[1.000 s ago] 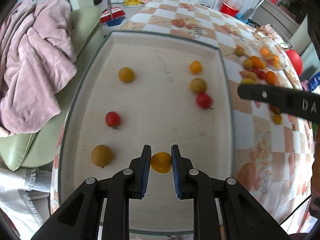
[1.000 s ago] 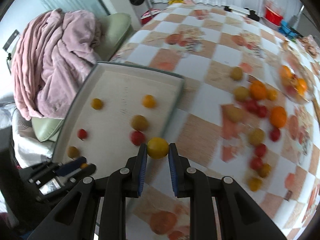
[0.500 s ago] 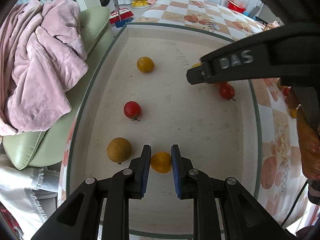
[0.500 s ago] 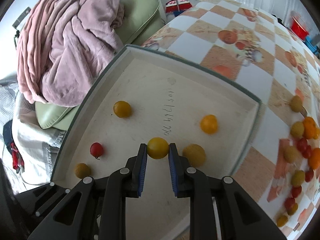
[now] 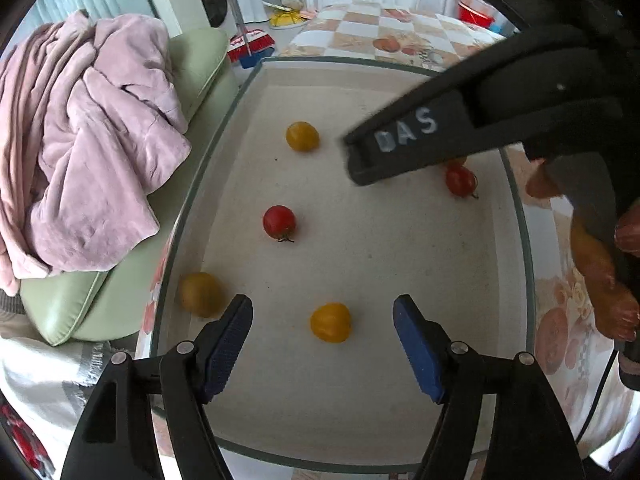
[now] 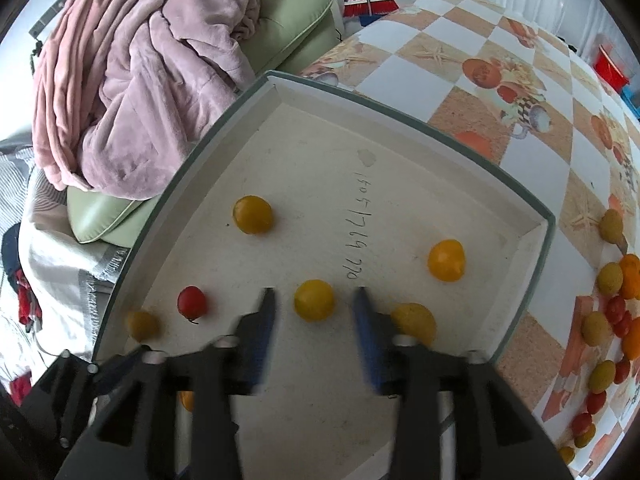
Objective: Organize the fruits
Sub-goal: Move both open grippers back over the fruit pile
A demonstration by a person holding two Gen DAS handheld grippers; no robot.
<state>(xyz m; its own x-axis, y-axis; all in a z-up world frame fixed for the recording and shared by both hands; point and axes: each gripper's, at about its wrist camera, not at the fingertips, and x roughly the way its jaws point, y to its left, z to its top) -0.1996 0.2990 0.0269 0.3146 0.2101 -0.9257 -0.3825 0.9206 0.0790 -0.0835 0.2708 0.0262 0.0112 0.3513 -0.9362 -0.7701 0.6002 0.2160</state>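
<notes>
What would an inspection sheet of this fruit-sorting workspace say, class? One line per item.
Surface: checkered tablecloth under a white tray.
Job's things: yellow, orange, red and brownish fruits spaced apart in the tray; one yellow fruit lies between the open left fingers, another between the right's.
Clutter: loose fruit pile on the cloth.
Grippers: left gripper open; right gripper open.
Cables: thin black cable.
Surroundings: pink blanket on green cushion; broom.

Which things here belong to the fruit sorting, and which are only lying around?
Job: tray, yellow fruit by left gripper, yellow fruit by right gripper, loose fruits.
Lying about: pink blanket, green cushion, broom.
</notes>
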